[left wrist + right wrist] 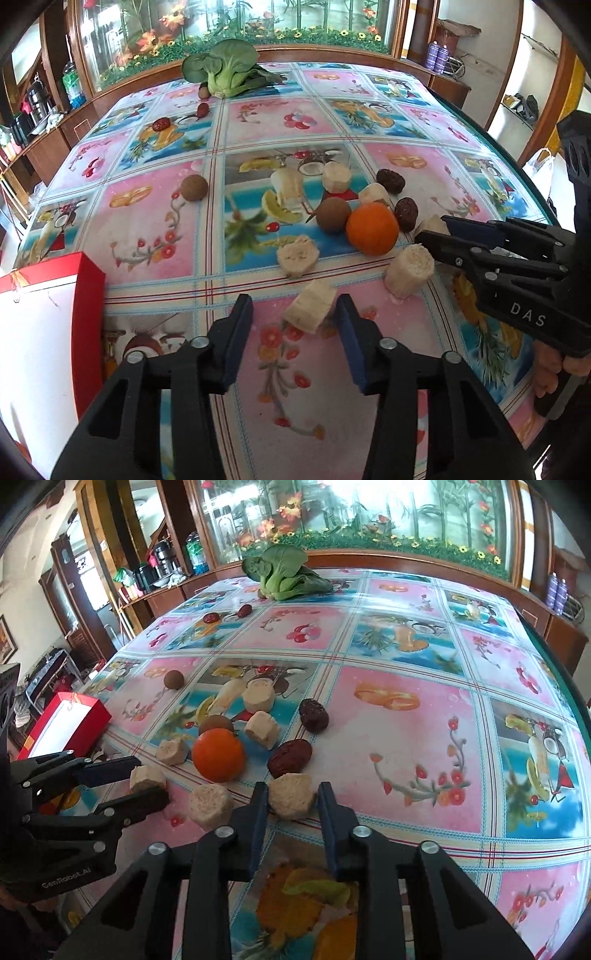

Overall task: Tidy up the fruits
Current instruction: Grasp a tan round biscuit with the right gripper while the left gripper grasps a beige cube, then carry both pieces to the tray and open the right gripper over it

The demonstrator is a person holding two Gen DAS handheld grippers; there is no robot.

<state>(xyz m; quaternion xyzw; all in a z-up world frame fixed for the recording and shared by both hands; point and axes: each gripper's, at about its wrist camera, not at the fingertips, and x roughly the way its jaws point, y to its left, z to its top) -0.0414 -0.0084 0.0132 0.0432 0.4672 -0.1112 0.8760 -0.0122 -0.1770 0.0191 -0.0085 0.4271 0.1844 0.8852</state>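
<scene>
Left tool (pixel 293 317) spread, one pale fruit chunk (pixel 310 308) just inside its right pad, near side of the orange (pixel 372 229); right tool (pixel 290 801) spread around another chunk (pixel 291 795), also near the orange, neither pinched yet, box (pixel 44 295) far left.

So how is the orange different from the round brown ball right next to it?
The orange is bright orange and shiny; the brown ball is dull brown and matte. The orange is clearly bigger than the brown ball. From the right claw's camera the orange sits in front and hides most of the brown ball. Both are round, lie on the tablecloth and sit right against each other, and neither is in a claw.
</scene>
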